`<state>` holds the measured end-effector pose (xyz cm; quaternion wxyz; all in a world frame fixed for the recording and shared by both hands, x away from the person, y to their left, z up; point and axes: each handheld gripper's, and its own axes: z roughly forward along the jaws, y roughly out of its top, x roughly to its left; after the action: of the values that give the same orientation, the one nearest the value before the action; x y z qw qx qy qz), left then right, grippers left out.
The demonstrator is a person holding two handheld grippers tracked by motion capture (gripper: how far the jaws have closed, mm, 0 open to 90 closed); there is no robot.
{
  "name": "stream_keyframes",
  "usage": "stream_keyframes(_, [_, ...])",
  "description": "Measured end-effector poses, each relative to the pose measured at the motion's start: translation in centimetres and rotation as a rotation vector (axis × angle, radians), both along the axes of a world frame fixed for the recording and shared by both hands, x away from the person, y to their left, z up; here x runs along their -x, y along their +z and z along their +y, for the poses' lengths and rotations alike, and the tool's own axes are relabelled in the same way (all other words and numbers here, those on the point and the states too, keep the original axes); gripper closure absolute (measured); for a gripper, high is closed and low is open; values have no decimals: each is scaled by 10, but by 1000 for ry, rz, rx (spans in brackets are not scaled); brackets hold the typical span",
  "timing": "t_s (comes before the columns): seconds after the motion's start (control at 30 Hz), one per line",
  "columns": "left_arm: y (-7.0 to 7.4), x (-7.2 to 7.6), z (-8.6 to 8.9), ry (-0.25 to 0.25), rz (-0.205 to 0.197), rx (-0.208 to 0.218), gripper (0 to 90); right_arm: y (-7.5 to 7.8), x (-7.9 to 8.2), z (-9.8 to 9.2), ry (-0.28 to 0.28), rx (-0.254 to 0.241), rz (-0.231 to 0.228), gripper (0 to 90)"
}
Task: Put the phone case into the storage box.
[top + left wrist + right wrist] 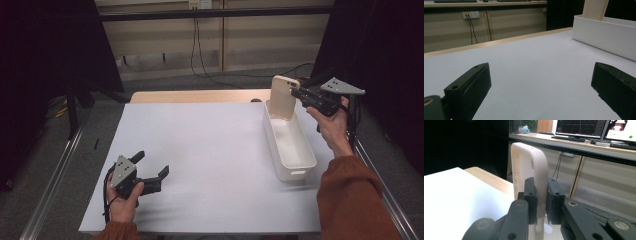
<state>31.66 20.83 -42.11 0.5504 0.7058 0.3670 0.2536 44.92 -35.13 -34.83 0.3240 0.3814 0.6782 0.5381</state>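
Your right gripper [296,91] has its jaws clamped on the phone case [283,96], upright over the bin's [290,145] far end. Left gripper [149,169]: jaws apart, on open tabletop [210,150], near left.

white sheet [210,150] covers most of the tabletop, centre of the high view. bare wooden table edge [200,96] shows along the sheet's far side. black cables [197,45] hang down the pale wall panel, upper centre. metal rail [47,190] runs along the lower left. in the left gripper view, wall socket [471,14] at upper left. in the right gripper view, two lit monitors [580,126] and a keyboard [567,138] sit on a desk, upper right.
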Motion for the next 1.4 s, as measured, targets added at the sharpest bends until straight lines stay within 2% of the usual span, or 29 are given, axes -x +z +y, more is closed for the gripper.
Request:
stream_keyframes(0.4, [-1,0,-1,-2,5,5,29,-12,-9,5,-11,5,13,806])
stream_keyframes(0.73, [-1,-2,0,0,2,-21,30,-24,-17,6,-19,3,31,806])
stream_keyframes(1.4, [-2,-3,-2,-4,3,-32,30,-45,-32,2,-36,3,53,807])
